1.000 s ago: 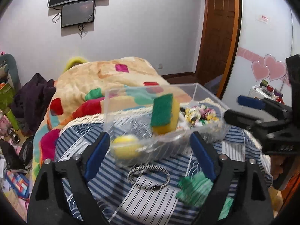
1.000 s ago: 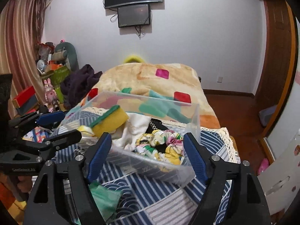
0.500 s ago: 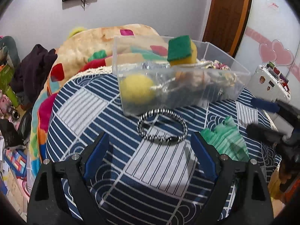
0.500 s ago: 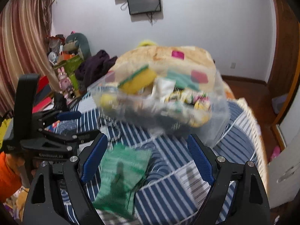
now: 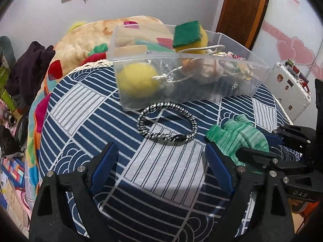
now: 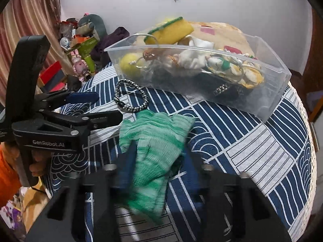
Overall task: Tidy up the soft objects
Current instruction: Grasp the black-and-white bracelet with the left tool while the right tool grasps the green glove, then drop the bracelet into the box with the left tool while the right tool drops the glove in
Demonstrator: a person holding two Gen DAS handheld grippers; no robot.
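A green striped cloth (image 6: 155,145) lies on the blue patterned table; it also shows in the left wrist view (image 5: 238,137). My right gripper (image 6: 156,161) has its jaws around the cloth, narrowed and blurred, with the cloth between the pads. My left gripper (image 5: 161,161) is open and empty, just short of a black-and-white braided band (image 5: 167,124) on the table. Behind stands a clear plastic bin (image 5: 260,64) holding a yellow ball (image 5: 137,80), a yellow-green sponge (image 5: 189,34) and several fabric items.
The round table (image 6: 252,145) carries a blue-and-white cloth. A bed with a patterned blanket (image 5: 90,40) lies behind it. Toys and clutter (image 6: 80,46) stand at the left, a white suitcase (image 5: 290,88) at the right.
Both grippers dropped and pulled back from the bin toward the table's near part. My right gripper moved over the green cloth and its jaws narrowed around it.
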